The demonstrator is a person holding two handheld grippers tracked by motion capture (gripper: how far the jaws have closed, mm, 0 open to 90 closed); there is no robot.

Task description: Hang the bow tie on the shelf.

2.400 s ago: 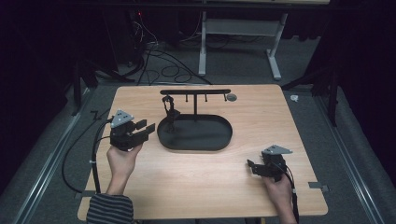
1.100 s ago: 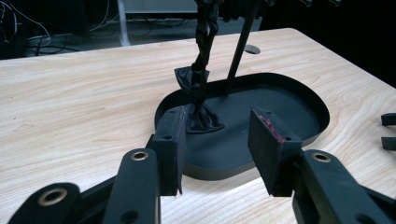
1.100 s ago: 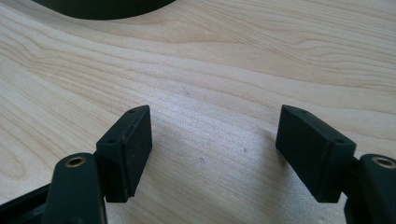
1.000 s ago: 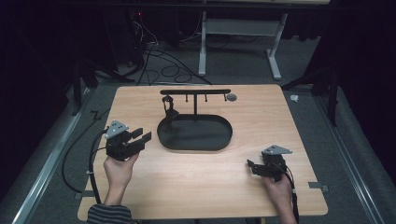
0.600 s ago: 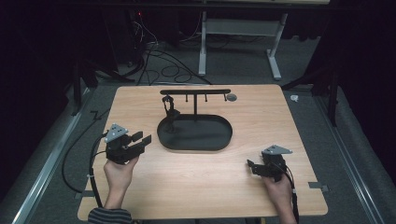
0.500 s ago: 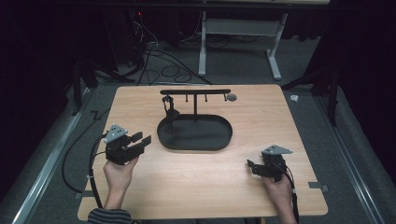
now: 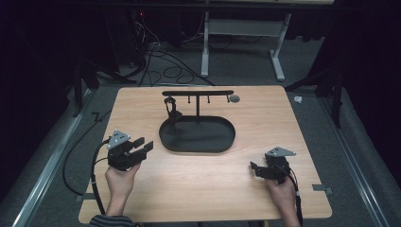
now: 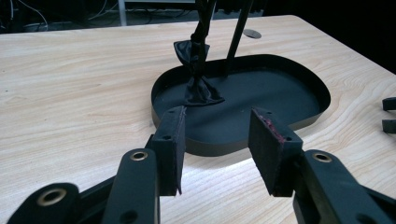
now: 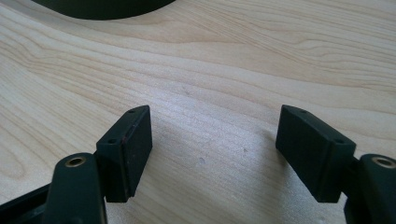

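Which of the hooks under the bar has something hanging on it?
The leftmost hook: a dark ribbon hangs from it into the tray; the others are bare.

So the tray (image 7: 222,142) sits mid-bench (image 7: 142,189), with a hanger stand (image 7: 197,93) rising from its back edge and a bow tie (image 7: 170,111) hanging at the stand's left end. Left tongs (image 7: 144,145) sit just left of the tray, right tongs (image 7: 254,169) off its front right.
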